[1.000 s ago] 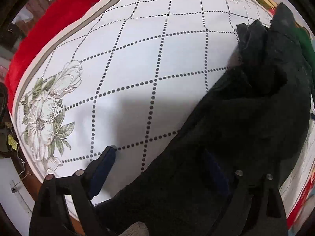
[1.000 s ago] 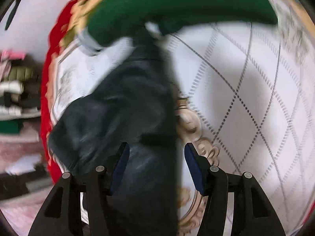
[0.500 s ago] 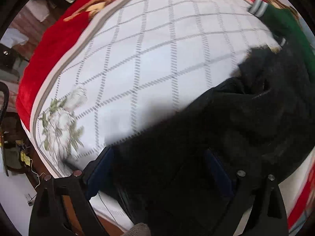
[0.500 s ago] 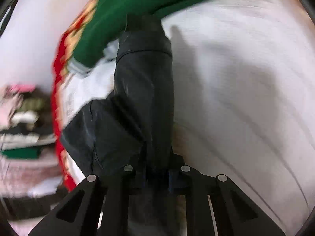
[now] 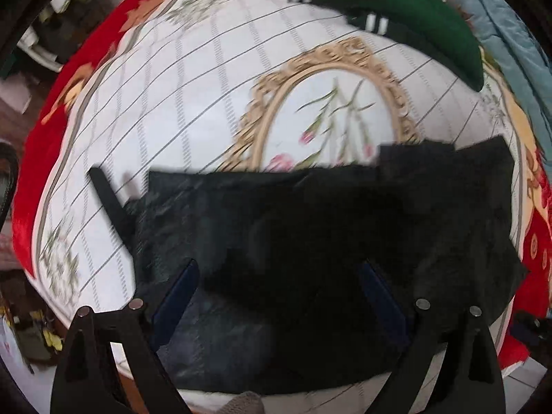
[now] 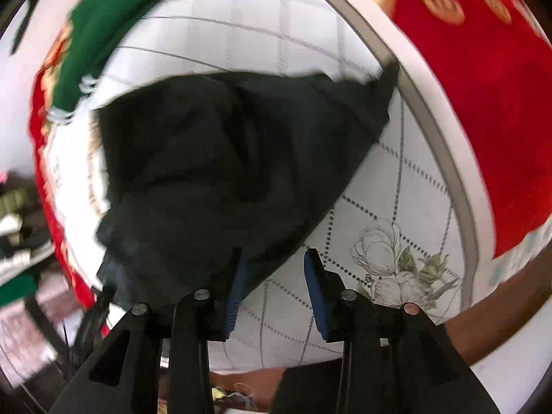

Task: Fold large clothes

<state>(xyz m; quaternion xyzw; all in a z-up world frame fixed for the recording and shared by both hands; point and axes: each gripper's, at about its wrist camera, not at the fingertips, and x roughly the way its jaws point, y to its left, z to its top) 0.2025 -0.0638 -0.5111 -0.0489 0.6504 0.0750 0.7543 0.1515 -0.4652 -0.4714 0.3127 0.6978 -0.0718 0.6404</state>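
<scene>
Black garment (image 5: 310, 241) lies spread across the lower half of the left wrist view, on the white quilted bed cover (image 5: 193, 103). Left hand-held gripper (image 5: 279, 296) stands released, wide over the cloth. Right hand-held gripper (image 6: 272, 286) has just been opening, released, the cloth's edge beside its left pad. Green garment (image 5: 396, 17) lies upper right.

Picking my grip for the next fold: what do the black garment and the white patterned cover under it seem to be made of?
Black garment: looks like soft, matte woven or knit cloth, drapes in limp folds, no shine; blur hides the weave. White patterned cover: appears thin, smooth printed sheet, possibly cloth or plastic, with a flat printed grid and flowers. Green garment: likely knit, with ribbed striped cuffs.
</scene>
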